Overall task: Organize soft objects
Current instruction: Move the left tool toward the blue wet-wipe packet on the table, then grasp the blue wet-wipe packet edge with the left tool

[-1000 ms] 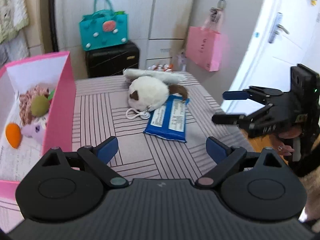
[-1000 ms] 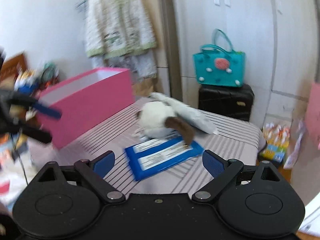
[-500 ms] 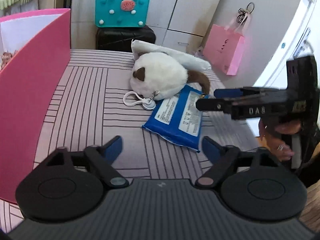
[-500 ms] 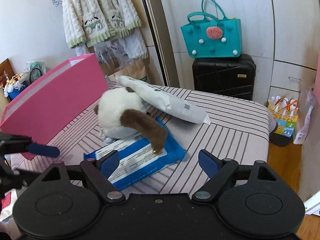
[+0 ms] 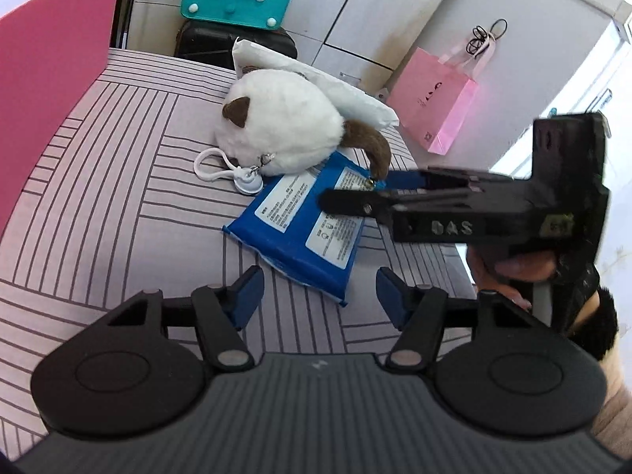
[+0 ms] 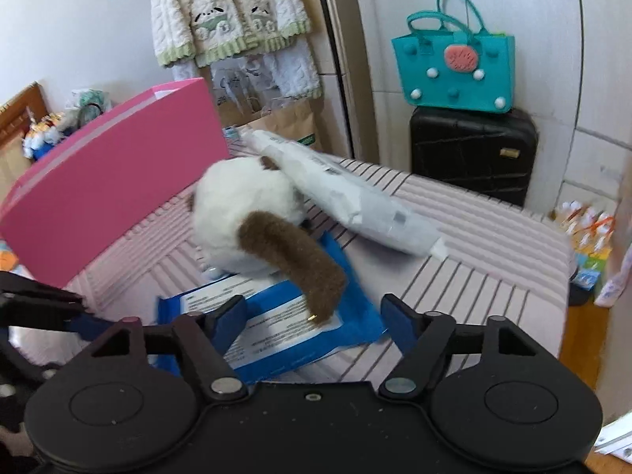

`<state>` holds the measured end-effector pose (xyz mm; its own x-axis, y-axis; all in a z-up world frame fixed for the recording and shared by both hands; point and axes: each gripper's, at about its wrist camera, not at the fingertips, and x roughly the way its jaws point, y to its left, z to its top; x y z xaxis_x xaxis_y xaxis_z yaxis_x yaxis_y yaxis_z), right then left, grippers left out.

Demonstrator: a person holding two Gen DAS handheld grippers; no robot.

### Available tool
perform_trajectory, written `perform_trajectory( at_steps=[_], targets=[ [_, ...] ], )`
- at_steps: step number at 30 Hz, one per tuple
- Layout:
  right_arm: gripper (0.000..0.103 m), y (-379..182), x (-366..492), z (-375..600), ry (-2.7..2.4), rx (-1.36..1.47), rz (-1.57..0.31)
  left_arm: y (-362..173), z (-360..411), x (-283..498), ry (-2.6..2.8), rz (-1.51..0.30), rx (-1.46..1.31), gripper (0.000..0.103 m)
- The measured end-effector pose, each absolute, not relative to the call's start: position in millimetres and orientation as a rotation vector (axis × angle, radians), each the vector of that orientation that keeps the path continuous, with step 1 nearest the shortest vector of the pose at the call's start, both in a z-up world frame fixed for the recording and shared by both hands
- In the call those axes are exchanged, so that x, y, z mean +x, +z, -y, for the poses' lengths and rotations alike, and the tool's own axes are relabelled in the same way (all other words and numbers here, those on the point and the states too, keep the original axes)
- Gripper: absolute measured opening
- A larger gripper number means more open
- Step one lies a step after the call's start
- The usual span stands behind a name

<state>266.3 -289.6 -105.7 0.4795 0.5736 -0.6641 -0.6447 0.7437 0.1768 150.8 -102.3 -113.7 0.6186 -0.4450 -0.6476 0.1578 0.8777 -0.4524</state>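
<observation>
A white plush cat (image 5: 280,134) (image 6: 245,221) with a brown tail (image 6: 292,256) lies on the striped table, partly on a blue wipes pack (image 5: 304,225) (image 6: 276,324). A white plastic package (image 5: 316,83) (image 6: 347,201) leans behind it. My left gripper (image 5: 318,292) is open, just short of the blue pack's near corner. My right gripper (image 6: 312,316) is open over the blue pack, with the tail tip between its fingers; in the left wrist view its fingers (image 5: 355,201) reach in from the right. The pink box (image 5: 43,87) (image 6: 110,189) stands at the left.
A teal bag (image 6: 454,75) sits on a black suitcase (image 6: 474,154) behind the table. A pink paper bag (image 5: 438,106) hangs at the right. A knitted jacket (image 6: 225,12) hangs on the wall. The table's right edge drops to the floor (image 6: 580,335).
Both grippers have moved closer to the blue pack and the plush cat. The right gripper has come over the pack, around the tail tip. The pink box's inside has left the left wrist view.
</observation>
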Motion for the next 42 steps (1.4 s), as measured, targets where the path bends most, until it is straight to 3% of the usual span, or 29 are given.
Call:
perform_trajectory(
  at_steps=[2, 7, 12, 20, 31, 39, 40, 42],
  targets=[
    [0.074, -105, 264, 292, 0.77, -0.075, -0.786, -116, 101, 149, -0.362, -0.821, -0.395, 0.054],
    [0.066, -105, 256, 295, 0.761, -0.054, -0.793, -121, 96, 147, -0.353, -0.799, -0.448, 0.05],
    [0.066, -104, 248, 301, 0.752, -0.014, -0.811, -124, 82, 152, -0.378, -0.836, -0.566, 0.048],
    [0.066, -102, 226, 304, 0.719, 0.004, -0.826, -127, 70, 152, -0.371, -0.873, -0.631, 0.035],
    [0.067, -99, 174, 298, 0.674, -0.014, -0.851, -122, 72, 153, -0.345, -0.899, -0.538, 0.035],
    [0.067, -101, 194, 314, 0.654, 0.136, -0.882, -120, 77, 152, -0.325, -0.902, -0.494, 0.031],
    [0.066, -102, 196, 315, 0.651, 0.15, -0.883, -121, 77, 151, -0.32, -0.904, -0.49, 0.026],
    [0.053, -104, 200, 313, 0.651, 0.175, -0.885, -122, 75, 152, -0.309, -0.906, -0.482, 0.019]
  ],
)
